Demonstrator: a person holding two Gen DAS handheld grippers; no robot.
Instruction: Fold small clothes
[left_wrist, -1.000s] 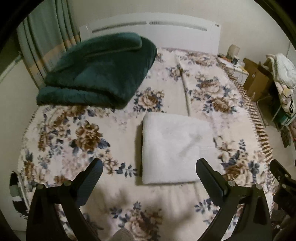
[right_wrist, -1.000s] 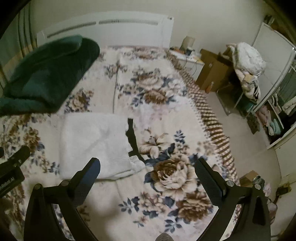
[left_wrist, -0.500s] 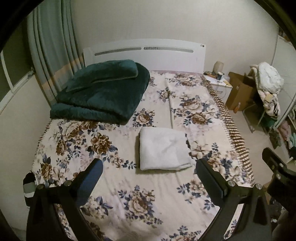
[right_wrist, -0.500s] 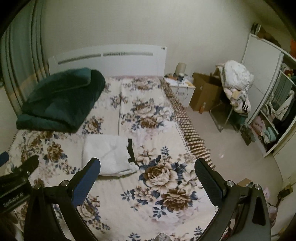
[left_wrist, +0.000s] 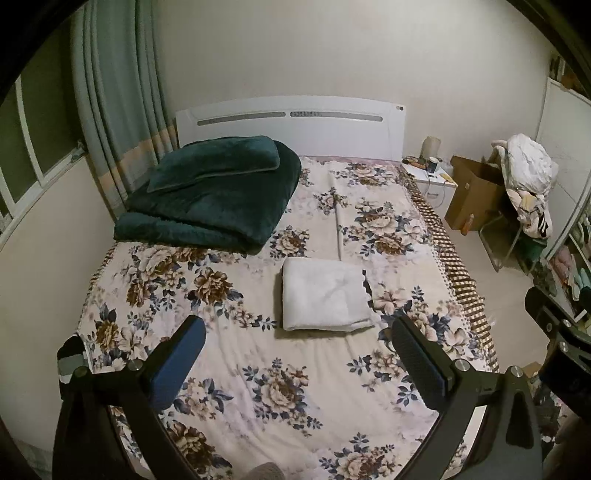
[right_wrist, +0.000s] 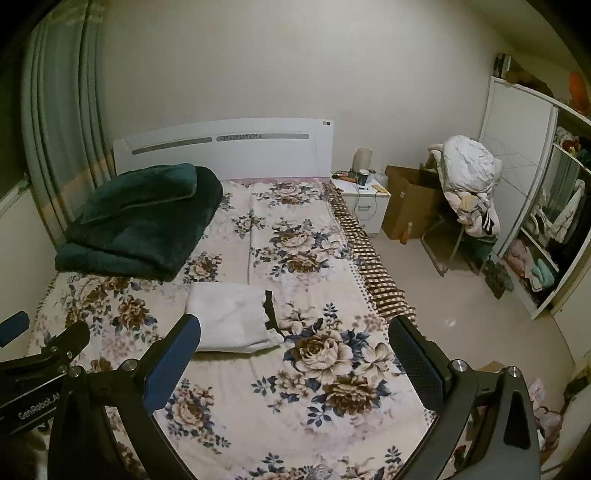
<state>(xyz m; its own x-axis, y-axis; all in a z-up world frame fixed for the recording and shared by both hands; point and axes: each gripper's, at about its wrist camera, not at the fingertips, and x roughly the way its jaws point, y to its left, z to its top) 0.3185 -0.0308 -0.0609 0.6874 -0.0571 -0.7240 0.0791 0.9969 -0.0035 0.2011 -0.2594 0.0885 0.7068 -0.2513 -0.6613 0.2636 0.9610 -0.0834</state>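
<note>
A: Where's the cloth (left_wrist: 325, 299)?

B: Folded into a white rectangle on the bed (left_wrist: 229, 354), about mid-width, nearer the foot edge than the headboard (left_wrist: 288, 123). A dark strip (right_wrist: 269, 308) peeks out along its right side; I can't tell what that is.

A: And the tongs?

B: Both spread wide, nothing between the fingers. The left gripper (left_wrist: 295, 363) and the right gripper (right_wrist: 293, 360) hang above the foot edge, well apart from the cloth.

A: So which step is this?

B: I'd judge the fold on this piece is done and the hands are clear of it. The lower right corner looks a bit loose, with layers showing.

A: Next move?

B: If that corner matters, one gripper goes down to pinch and tuck it. Otherwise it calls for another garment, and none lies on the bed. The green blanket (left_wrist: 218, 192) at the head-left corner is no small cloth. Clothes sit on a chair (right_wrist: 469, 192) off the right edge.
</note>
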